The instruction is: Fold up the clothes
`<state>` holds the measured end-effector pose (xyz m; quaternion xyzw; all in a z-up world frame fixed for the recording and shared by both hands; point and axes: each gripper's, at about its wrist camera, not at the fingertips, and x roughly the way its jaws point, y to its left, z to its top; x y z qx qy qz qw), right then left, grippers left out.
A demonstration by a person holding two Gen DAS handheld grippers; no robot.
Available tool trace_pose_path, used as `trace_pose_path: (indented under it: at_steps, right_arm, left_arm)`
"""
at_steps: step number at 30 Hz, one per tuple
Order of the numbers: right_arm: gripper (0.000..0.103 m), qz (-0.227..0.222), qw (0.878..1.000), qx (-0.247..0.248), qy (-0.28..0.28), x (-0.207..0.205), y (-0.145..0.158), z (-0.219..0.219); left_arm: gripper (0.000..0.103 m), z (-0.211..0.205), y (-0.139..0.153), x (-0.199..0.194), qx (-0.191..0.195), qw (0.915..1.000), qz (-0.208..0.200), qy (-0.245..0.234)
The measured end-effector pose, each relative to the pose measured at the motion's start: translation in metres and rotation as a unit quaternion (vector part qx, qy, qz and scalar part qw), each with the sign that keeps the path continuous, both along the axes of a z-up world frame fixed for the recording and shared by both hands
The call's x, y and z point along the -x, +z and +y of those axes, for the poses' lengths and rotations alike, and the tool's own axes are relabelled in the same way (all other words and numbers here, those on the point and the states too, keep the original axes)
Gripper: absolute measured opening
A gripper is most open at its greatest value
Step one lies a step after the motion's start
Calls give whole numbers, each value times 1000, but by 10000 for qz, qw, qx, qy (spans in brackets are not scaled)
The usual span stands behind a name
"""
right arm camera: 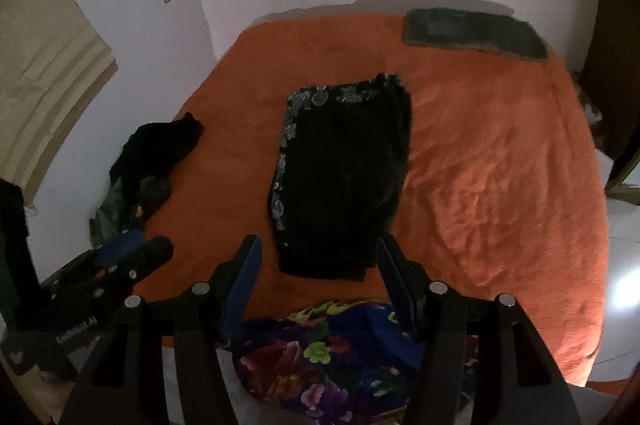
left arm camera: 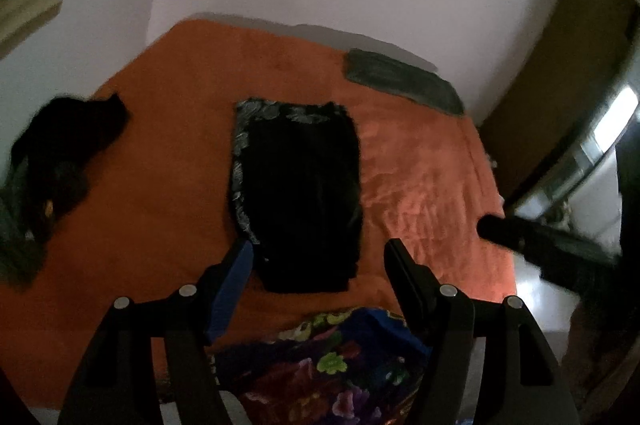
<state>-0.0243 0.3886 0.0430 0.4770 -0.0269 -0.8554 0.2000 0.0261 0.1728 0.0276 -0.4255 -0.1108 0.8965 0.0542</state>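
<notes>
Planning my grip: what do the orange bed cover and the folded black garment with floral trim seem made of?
Orange bed cover: plush fleece-like fabric, probably; soft matte nap, shallow ripples. Folded black garment: thin woven cloth, apparently; lies flat, dull black, pale printed floral border. Too dark to be sure.

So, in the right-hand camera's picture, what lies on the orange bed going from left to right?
Crumpled dark clothes pile → folded black garment with patterned trim → dark green mat, far right near the wall.
</notes>
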Motion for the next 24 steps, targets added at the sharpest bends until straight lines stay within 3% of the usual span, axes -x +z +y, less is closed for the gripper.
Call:
trace_pose_path:
  at_steps: [5,12,19,24]
  right_arm:
    - [59,179,9989,-423,-46,-5,40,13]
    - [59,-47,9990,-336,-287,-4,90,34]
    - [59,-450,9964,-35,-720,16,97,38]
    - [59,-629,9953,101,-728,23,97,27]
  left_arm:
    - [69,9,32,-3,166,9999,-8,-33]
    - [70,16,82,7,358,9993,-7,59]
    - [70,10,108,17,363,9991,-96,202]
    - [71,7,118,15,528,9982,-161,252]
